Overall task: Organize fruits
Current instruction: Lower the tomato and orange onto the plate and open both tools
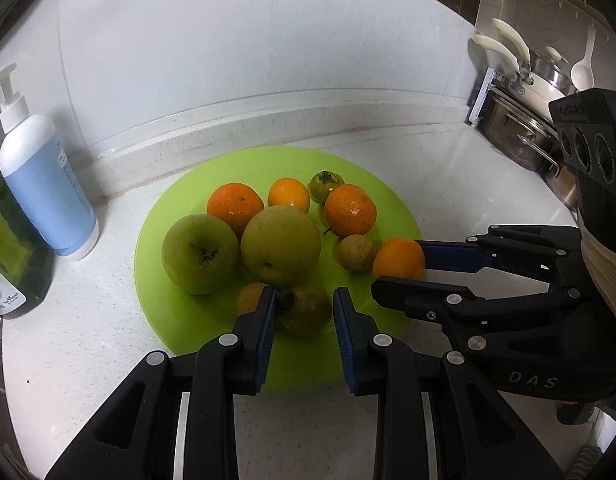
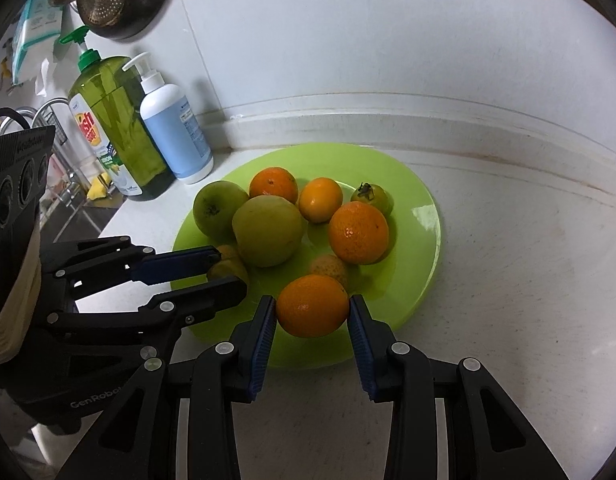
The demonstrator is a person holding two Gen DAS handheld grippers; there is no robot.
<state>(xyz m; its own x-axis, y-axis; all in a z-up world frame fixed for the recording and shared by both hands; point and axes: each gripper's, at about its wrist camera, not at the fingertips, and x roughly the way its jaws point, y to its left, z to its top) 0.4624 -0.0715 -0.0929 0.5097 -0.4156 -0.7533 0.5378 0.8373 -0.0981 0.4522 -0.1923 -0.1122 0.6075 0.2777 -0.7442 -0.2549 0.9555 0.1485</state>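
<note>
Both grippers slant down toward the near edge of the green plate [image 1: 180,320], side by side. The right gripper [image 2: 312,312] has its jaws pinching a small orange [image 2: 312,306] from either side, the blue pads pressed on its skin at the plate's near rim. The left gripper [image 1: 304,308] has its jaws drawn in about as far as they go, around a small brownish-yellow fruit [image 1: 308,312]; its left pad sits at the fruit's dark stem end, but I cannot tell whether the right pad touches.

The remaining fruit crowds the middle of the plate: two big green ones [image 1: 200,252], touching each other, with oranges [image 1: 235,204] and a small green tomato-like fruit [image 1: 326,184] behind them. The far-right part of the plate lies bare.

The white surface [image 2: 508,300] is open to the right and in front. On the left a blue pump bottle [image 2: 174,136] and a green soap bottle [image 2: 116,128] stand just beside the plate, near the back wall. Pots [image 1: 516,136] sit at the far right.
</note>
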